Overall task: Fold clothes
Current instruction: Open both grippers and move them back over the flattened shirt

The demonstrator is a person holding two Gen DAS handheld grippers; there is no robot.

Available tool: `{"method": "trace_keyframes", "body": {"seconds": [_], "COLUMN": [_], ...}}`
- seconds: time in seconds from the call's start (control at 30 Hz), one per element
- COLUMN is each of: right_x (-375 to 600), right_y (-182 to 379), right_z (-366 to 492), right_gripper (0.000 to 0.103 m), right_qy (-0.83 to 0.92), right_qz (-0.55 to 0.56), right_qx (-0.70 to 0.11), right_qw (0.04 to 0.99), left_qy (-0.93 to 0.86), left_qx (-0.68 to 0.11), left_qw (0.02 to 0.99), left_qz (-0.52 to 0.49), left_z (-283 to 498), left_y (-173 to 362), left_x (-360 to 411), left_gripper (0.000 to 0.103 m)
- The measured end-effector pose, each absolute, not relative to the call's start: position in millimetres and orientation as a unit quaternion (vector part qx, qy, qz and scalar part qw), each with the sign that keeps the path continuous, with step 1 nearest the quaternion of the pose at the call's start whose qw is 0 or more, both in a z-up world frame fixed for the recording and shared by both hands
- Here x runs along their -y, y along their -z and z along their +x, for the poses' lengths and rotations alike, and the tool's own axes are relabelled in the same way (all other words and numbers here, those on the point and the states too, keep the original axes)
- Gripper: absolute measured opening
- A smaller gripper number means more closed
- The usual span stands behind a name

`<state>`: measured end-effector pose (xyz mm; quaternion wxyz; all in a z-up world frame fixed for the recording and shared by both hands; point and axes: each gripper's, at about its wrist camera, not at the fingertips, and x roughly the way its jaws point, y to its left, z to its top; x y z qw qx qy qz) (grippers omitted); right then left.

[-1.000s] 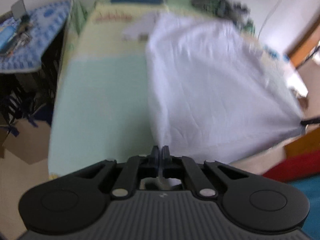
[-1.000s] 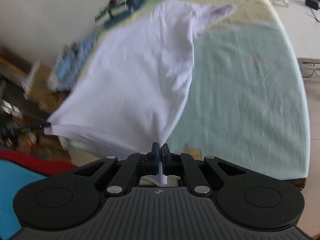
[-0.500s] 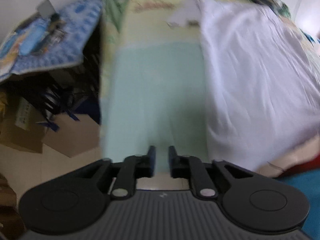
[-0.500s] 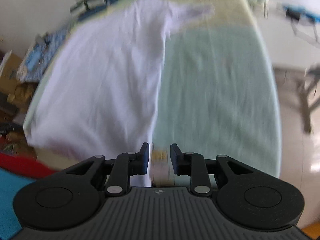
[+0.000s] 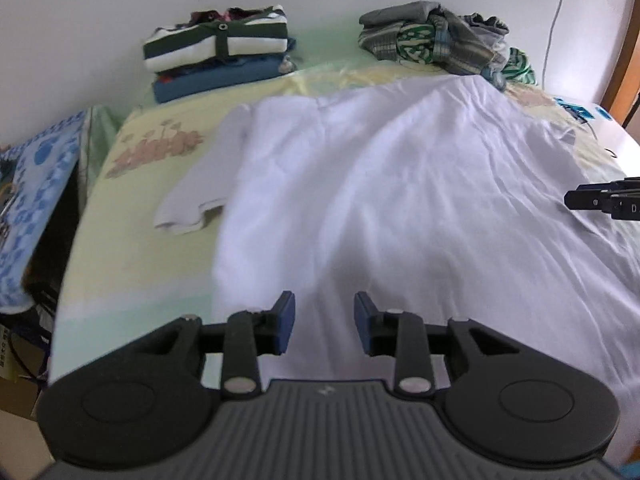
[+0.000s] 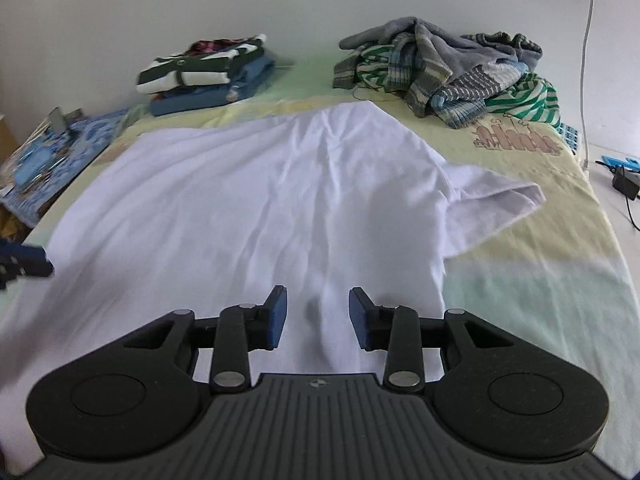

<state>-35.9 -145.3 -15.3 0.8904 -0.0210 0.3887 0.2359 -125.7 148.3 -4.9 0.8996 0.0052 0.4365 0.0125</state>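
Left wrist view shows me the white shirt (image 5: 400, 200) spread flat on the bed (image 5: 132, 264), its hem beneath my left gripper (image 5: 324, 316) and right gripper (image 6: 317, 312); both are opening, empty. Bare sheet flanks each sleeve.

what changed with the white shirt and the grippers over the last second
Both grippers let go: the left gripper and right gripper, each shut on a corner before, are opening with nothing between them. The white shirt dropped flat onto the bed. Folded stack and clothes pile unchanged.
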Motion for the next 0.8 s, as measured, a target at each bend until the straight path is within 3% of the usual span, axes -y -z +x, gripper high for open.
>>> {"method": "trace_keyframes", "body": {"seconds": [0.1, 0.2, 0.47, 0.5, 0.53, 0.6, 0.67, 0.8], "right_x": [148.7, 158.8, 174.7, 177.7, 182.0, 190.5, 198.3, 216.8], "right_y": [22.1, 25.5, 10.4, 5.8, 2.7, -0.4, 0.3, 9.9], "right_z": [-23.4, -18.0, -9.2, -5.6, 1.7, 19.4, 38.4, 75.4], "right_gripper": [0.037, 0.037, 0.038, 0.039, 0.045, 0.048, 0.048, 0.048], "right_qy": [-0.212, -0.188, -0.135, -0.125, -0.114, -0.091, -0.070, -0.034], "right_qz": [-0.008, 0.015, 0.046, 0.053, 0.067, 0.093, 0.116, 0.179], "right_qx": [-0.398, -0.401, -0.395, -0.389, -0.388, -0.390, -0.392, -0.398], "right_qw": [0.892, 0.896, 0.908, 0.911, 0.912, 0.911, 0.910, 0.899], "left_qy": [-0.031, -0.037, -0.027, -0.020, -0.022, -0.041, -0.063, -0.105], "left_qx": [-0.442, -0.437, -0.422, -0.412, -0.402, -0.380, -0.386, -0.411], "left_qw": [0.896, 0.899, 0.906, 0.911, 0.915, 0.924, 0.920, 0.904], "left_qz": [-0.002, -0.016, -0.011, -0.016, -0.019, -0.021, -0.032, -0.060], "left_z": [-113.4, -112.9, -96.9, -95.2, -91.0, -79.0, -62.9, -29.4], "left_y": [16.3, 22.0, 0.9, -6.8, -14.0, -25.2, -21.4, -9.4], "left_x": [-155.3, -175.7, -200.4, -202.7, -206.0, -215.6, -230.4, -260.5], "left_gripper": [0.033, 0.043, 0.041, 0.049, 0.065, 0.082, 0.077, 0.058]}}
